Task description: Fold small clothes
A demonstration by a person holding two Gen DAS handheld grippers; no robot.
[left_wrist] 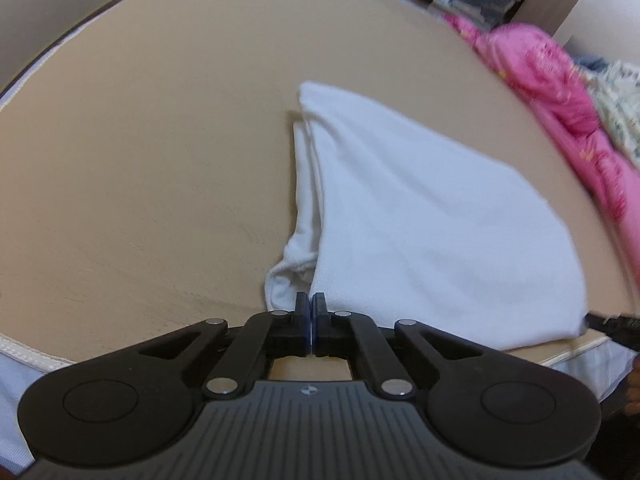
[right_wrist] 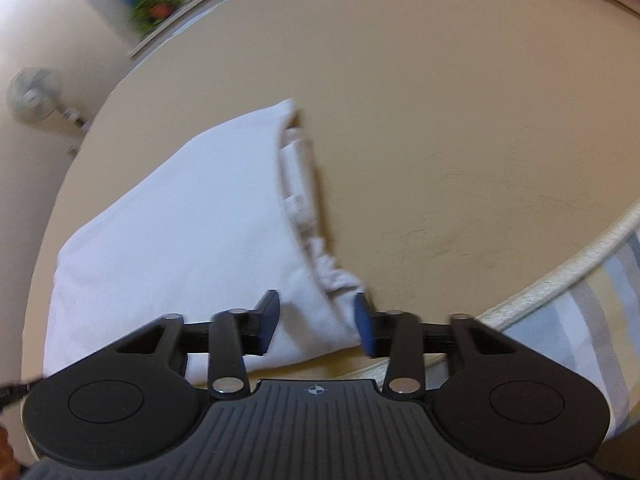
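A white folded garment (left_wrist: 420, 220) lies flat on the tan bed sheet (left_wrist: 140, 160), with a bunched hem at its near left corner. My left gripper (left_wrist: 311, 305) is shut, its tips resting at that hem; no cloth shows between the pads. In the right wrist view the same garment (right_wrist: 180, 220) runs off to the left. My right gripper (right_wrist: 318, 308) is open and straddles the garment's near right corner, where gathered layers (right_wrist: 336, 276) lie between its fingers. The pads stand clear of the cloth.
A pink blanket (left_wrist: 552, 92) and a patterned cloth (left_wrist: 616, 104) are heaped along the bed's right side. The mattress's piped edge (right_wrist: 560, 276) runs close under both grippers. A wall fan (right_wrist: 34, 94) and a potted plant (right_wrist: 156, 4) stand beyond the bed.
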